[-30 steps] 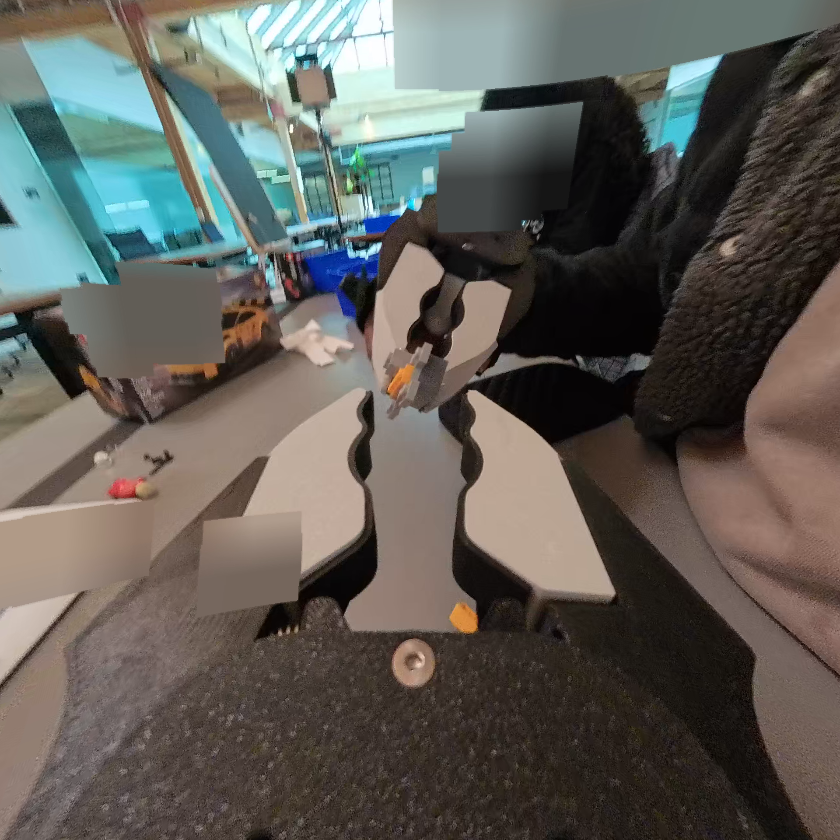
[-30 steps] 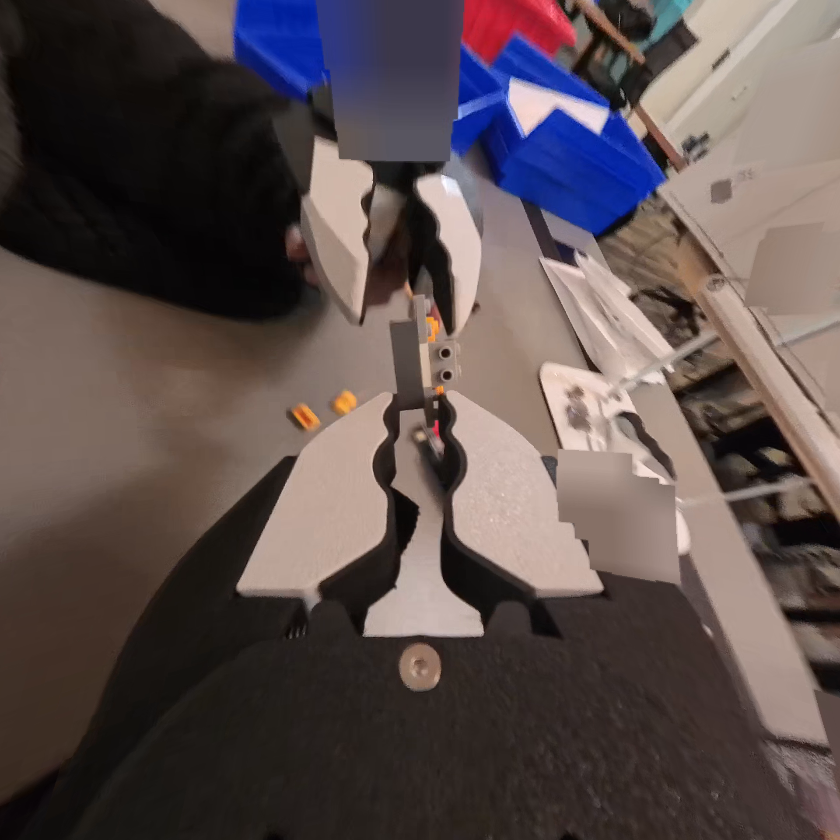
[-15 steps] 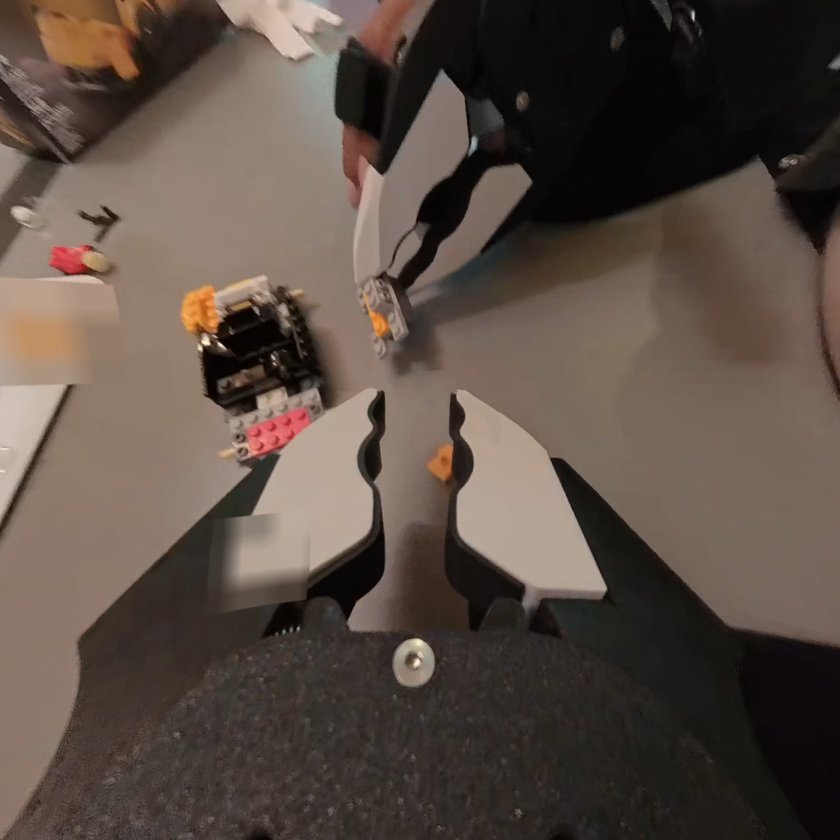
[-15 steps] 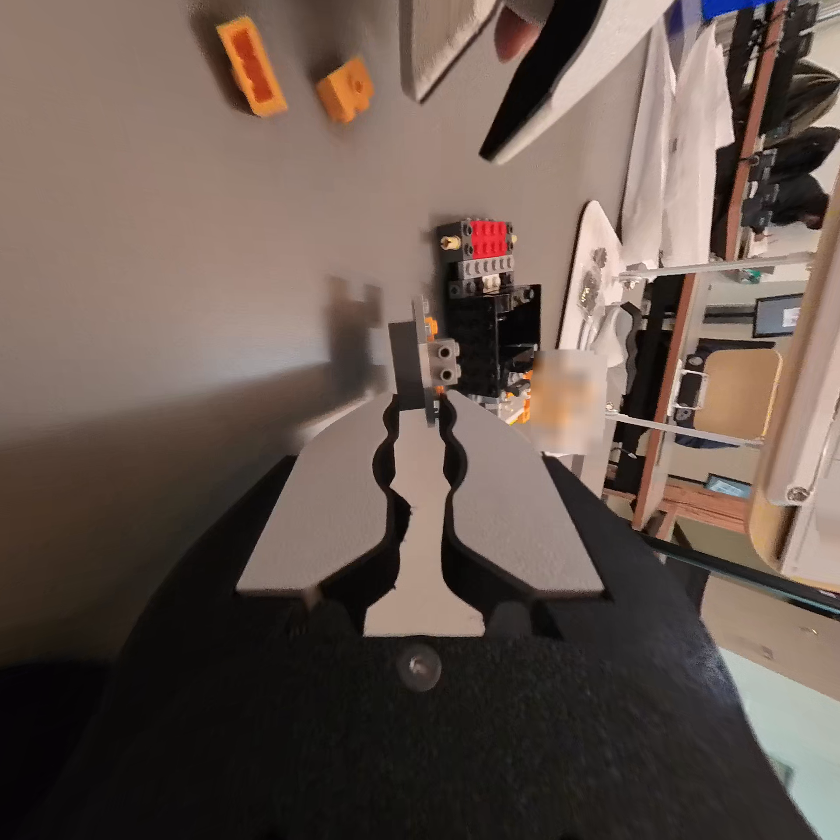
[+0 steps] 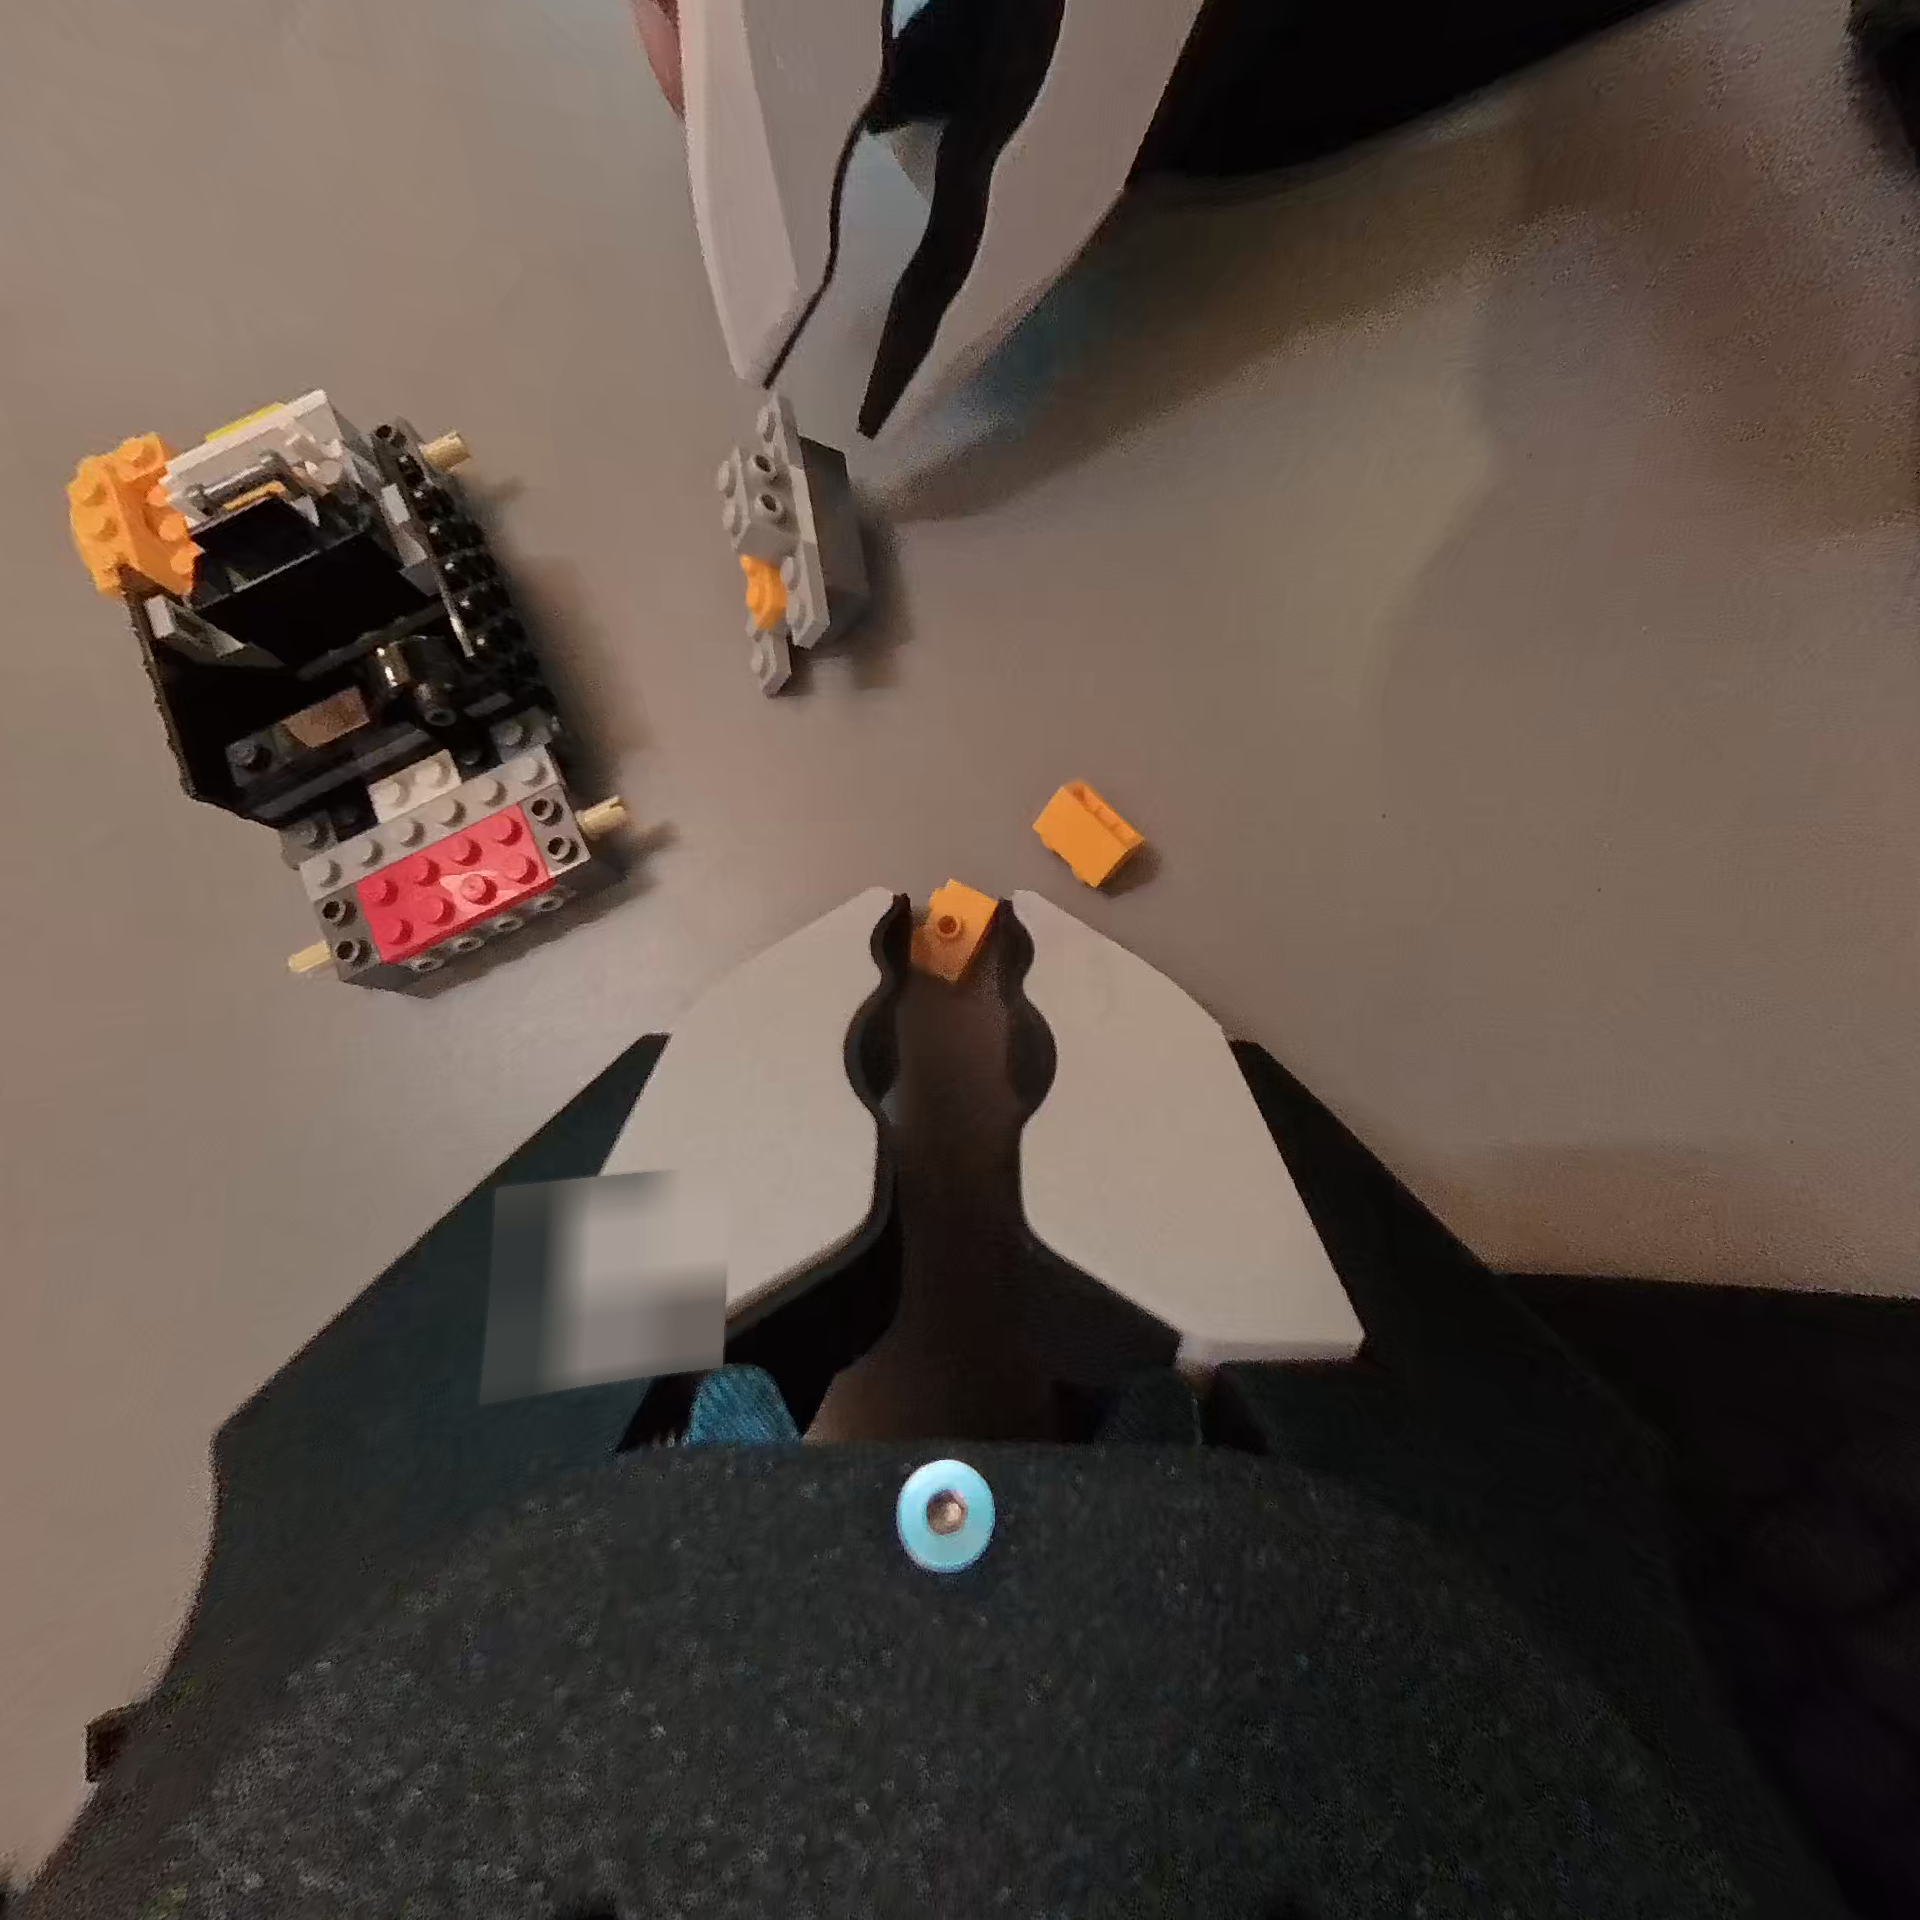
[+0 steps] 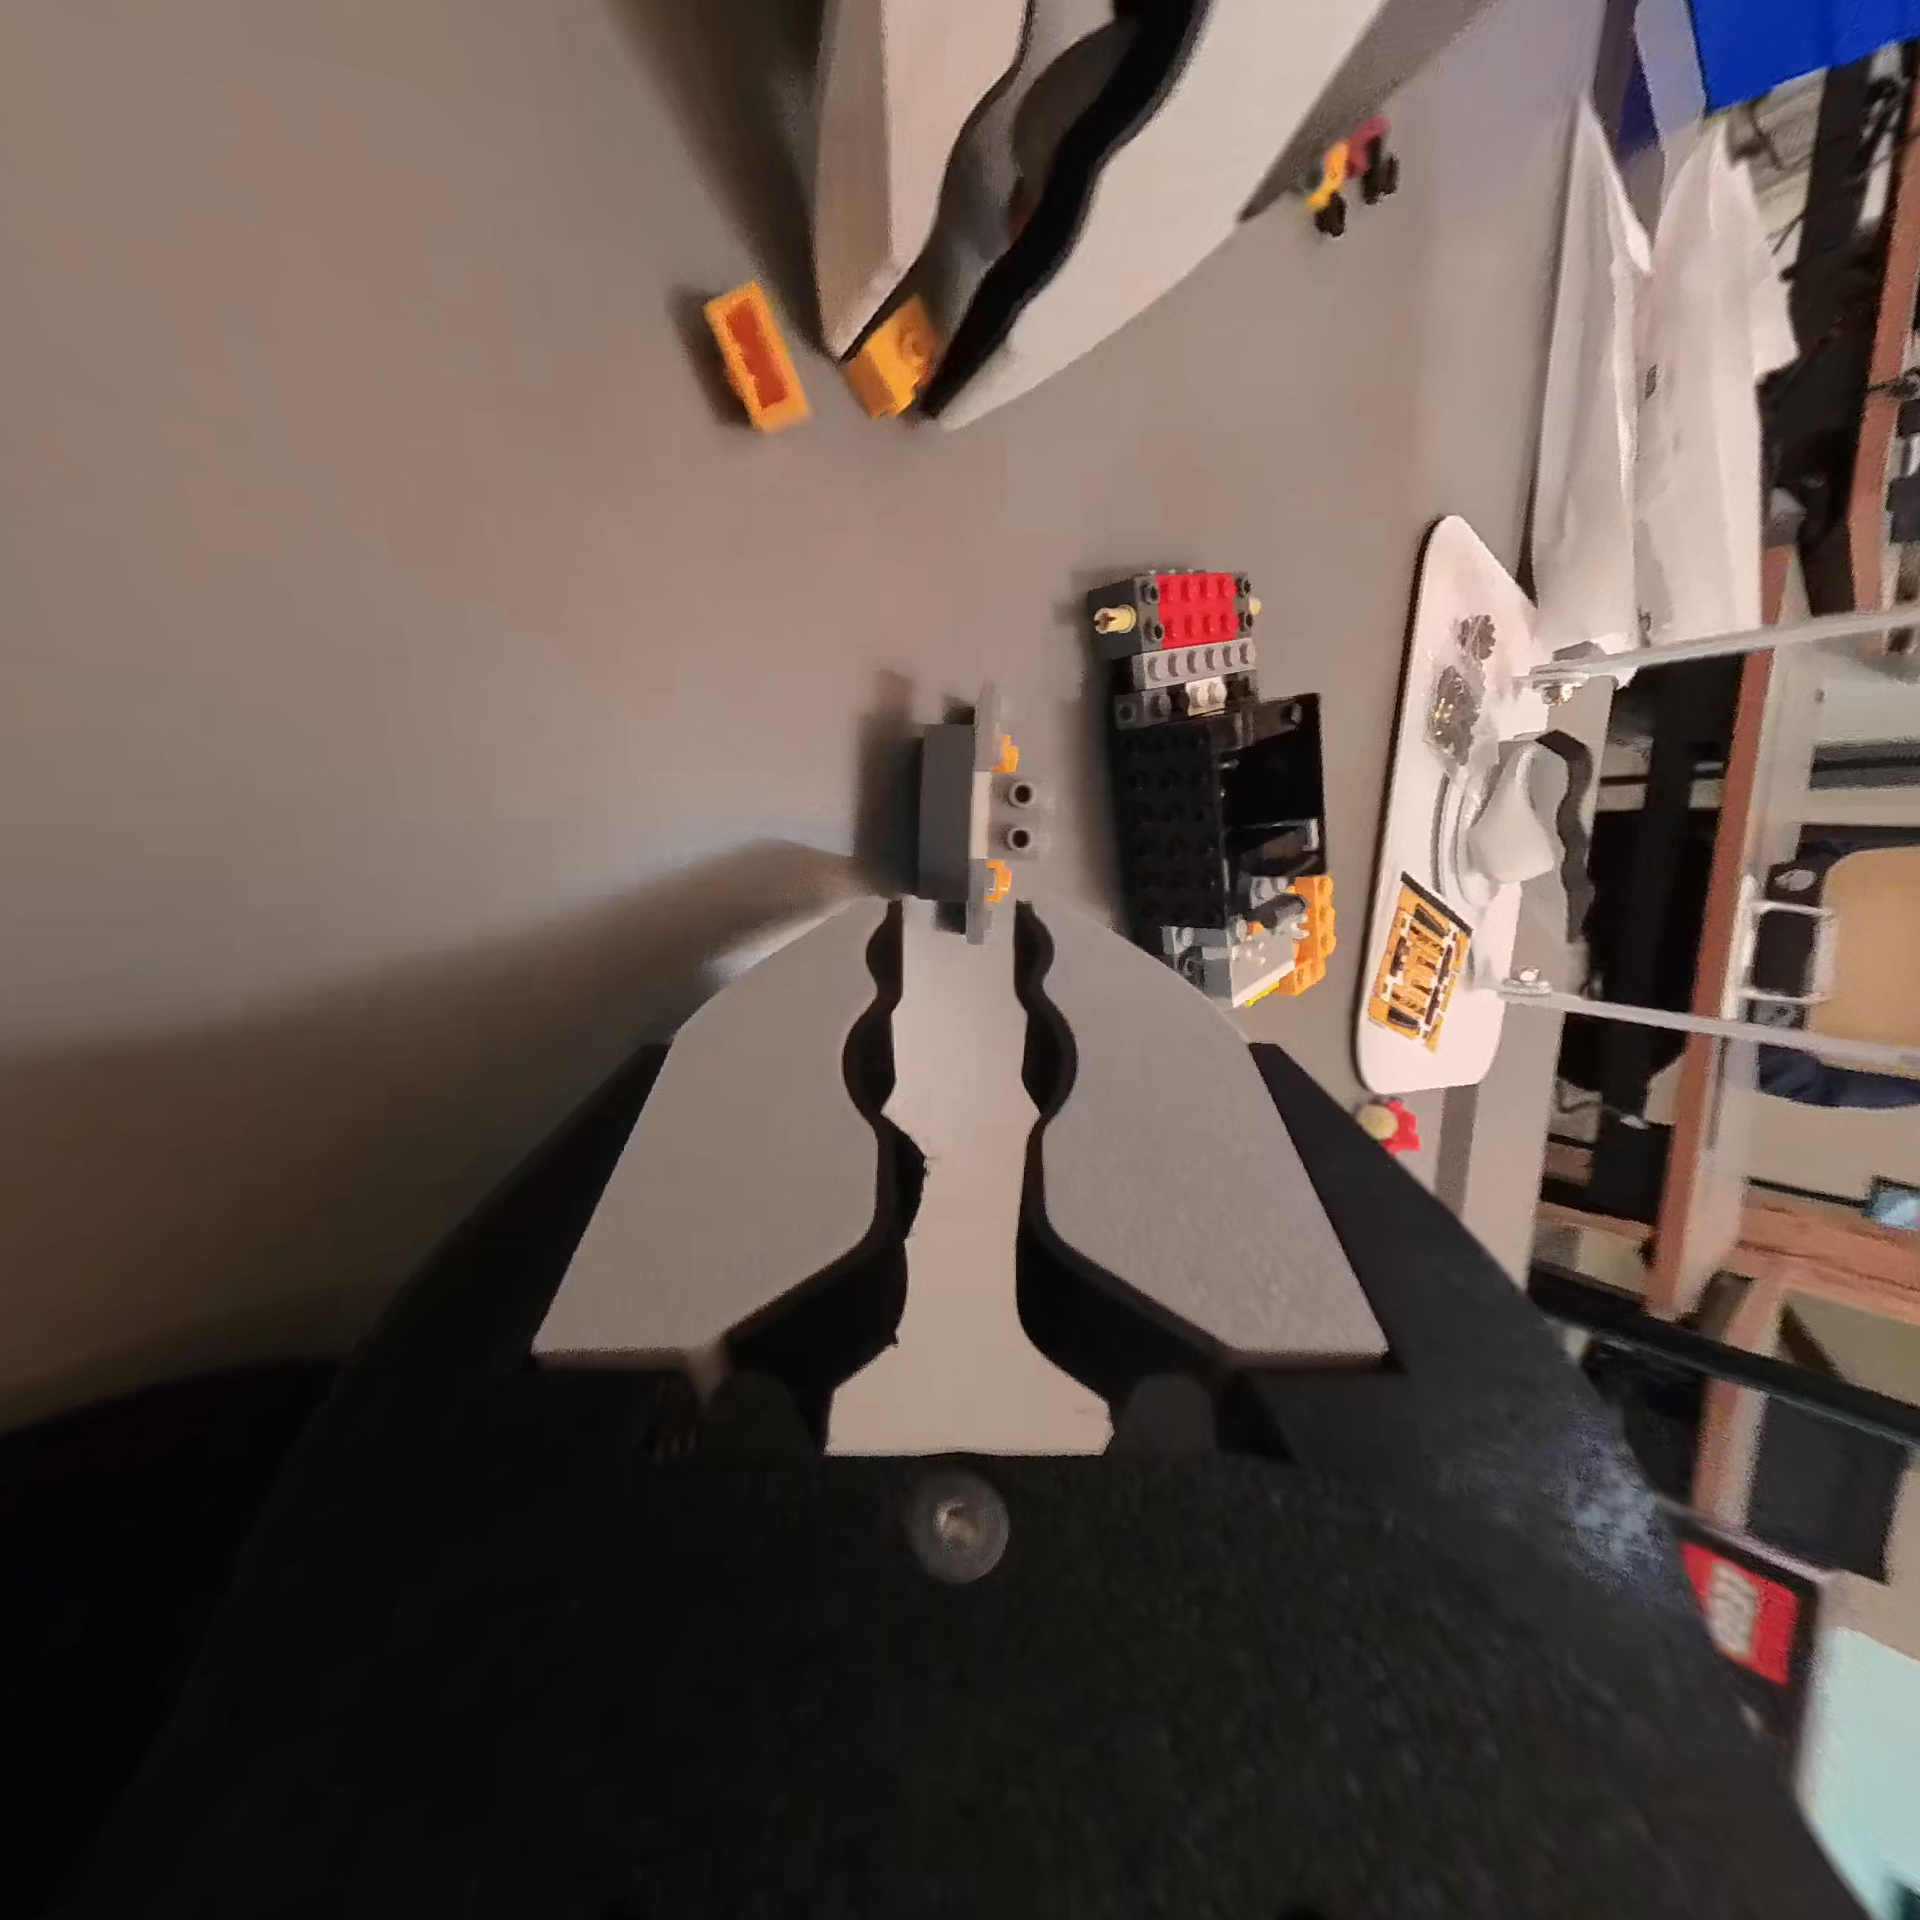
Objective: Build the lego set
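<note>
My left gripper [image 5: 951, 909] is down on the grey table, shut on a small orange brick [image 5: 951, 930] that rests on the table. It also shows in the right wrist view [image 6: 888, 374], around the same brick [image 6: 891, 358]. A second, hollow orange brick [image 5: 1089, 833] lies just to its right. My right gripper [image 6: 956, 914] is open. A grey sub-assembly with orange studs [image 6: 951, 821] stands on the table at its fingertips, loose between the jaws. The left wrist view shows it [image 5: 795, 520] just past the right gripper [image 5: 821, 410]. The black car chassis [image 5: 343, 665] with a red plate lies to the left.
A white tray [image 6: 1455, 582] holding a sticker sheet [image 6: 1418, 961] and small parts sits beyond the chassis [image 6: 1205, 790]. A red and yellow piece [image 6: 1387, 1122] lies near it. White bags [image 6: 1642, 364] lie at the table's far edge. A dark sleeve [image 5: 1455, 62] is behind the right gripper. About 9 cm separates my left fingertips from my right.
Both grippers came down from mid-air to the table. The left one closed around the small orange brick. The right one set the grey sub-assembly on the table and its jaws widened.
</note>
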A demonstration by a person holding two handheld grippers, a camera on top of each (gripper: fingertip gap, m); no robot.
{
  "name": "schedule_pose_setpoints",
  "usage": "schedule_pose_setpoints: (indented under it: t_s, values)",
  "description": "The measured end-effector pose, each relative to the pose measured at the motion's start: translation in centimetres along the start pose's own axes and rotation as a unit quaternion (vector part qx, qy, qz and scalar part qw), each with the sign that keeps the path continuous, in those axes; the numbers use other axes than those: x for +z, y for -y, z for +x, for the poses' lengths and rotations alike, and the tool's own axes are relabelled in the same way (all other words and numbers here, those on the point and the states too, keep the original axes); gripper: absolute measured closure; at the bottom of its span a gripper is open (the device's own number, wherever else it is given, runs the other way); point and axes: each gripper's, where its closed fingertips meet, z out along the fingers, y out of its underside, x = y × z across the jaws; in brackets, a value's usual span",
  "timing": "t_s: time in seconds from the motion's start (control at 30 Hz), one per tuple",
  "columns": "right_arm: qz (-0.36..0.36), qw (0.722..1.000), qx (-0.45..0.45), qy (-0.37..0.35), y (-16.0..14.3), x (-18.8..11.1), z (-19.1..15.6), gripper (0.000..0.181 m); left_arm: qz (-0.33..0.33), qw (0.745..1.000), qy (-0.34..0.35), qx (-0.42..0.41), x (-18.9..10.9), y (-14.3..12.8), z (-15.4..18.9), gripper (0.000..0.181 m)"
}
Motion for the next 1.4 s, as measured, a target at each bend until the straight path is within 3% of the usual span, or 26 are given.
schedule_pose_setpoints:
  t_s: [0.03,0.17,0.3,0.5,0.73,0.9,1.07,1.17,1.27,1.4]
  values:
    - [0.008,1.0,0.017,0.0,0.1,-0.2,0.2,0.161,0.0,1.0,0.002,-0.001,0.0,0.0,-0.1,0.168]
    - [0.056,0.992,0.114,0.007,1.1,-1.1,1.0,0.161,0.022,0.999,0.027,-0.002,-0.3,0.7,-0.9,0.169]
    - [0.138,0.958,0.247,0.049,3.5,-1.9,1.0,0.162,0.094,0.993,0.064,0.023,-1.4,3.7,-1.2,0.169]
    - [0.269,0.837,0.455,0.142,6.8,-3.4,2.6,0.163,0.162,0.966,0.144,0.138,-2.9,7.8,-0.3,0.169]
    - [0.317,0.729,0.567,0.217,8.4,-4.0,4.3,0.164,0.161,0.942,0.22,0.198,-3.7,9.3,-0.4,0.169]
    - [0.311,0.706,0.59,0.238,8.6,-3.4,4.1,0.169,0.154,0.938,0.231,0.208,-3.7,9.3,-0.5,0.169]
    - [0.322,0.701,0.584,0.254,8.6,-3.7,4.0,0.172,0.182,0.941,0.211,0.191,-3.6,9.5,-0.2,0.168]
    - [0.338,0.721,0.552,0.249,8.2,-4.1,3.9,0.172,0.219,0.951,0.175,0.128,-4.0,9.5,-0.5,0.158]
    - [0.37,0.742,0.509,0.23,7.9,-5.2,4.4,0.172,0.267,0.957,0.111,0.015,-4.5,9.6,-1.0,0.159]
    - [0.386,0.78,0.451,0.197,7.7,-5.9,4.6,0.172,0.32,0.942,0.021,-0.101,-5.0,10.3,-1.0,0.16]
